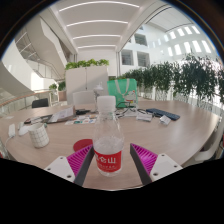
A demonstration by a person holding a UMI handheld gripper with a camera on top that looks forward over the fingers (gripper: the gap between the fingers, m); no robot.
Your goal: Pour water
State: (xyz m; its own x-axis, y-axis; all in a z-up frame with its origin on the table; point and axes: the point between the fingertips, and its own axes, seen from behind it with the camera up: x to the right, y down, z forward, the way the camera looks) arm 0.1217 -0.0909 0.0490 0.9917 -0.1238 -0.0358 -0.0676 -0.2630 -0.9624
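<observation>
Here the long wooden table (180, 118) carries a loose scatter of small items beyond the gripper, and just past the bottle, a little to its left, sits one low red vessel (81, 146), perhaps a cup or bowl, though most of it is hidden. One clear plastic water bottle (107, 140) with a red label stands upright, long axis vertical, white cap on. The gripper (110, 162) has both magenta pads (143, 157) pinching its labelled middle.

clear glossy plastic bottle (108, 138); smooth pale wooden table (60, 146)
</observation>
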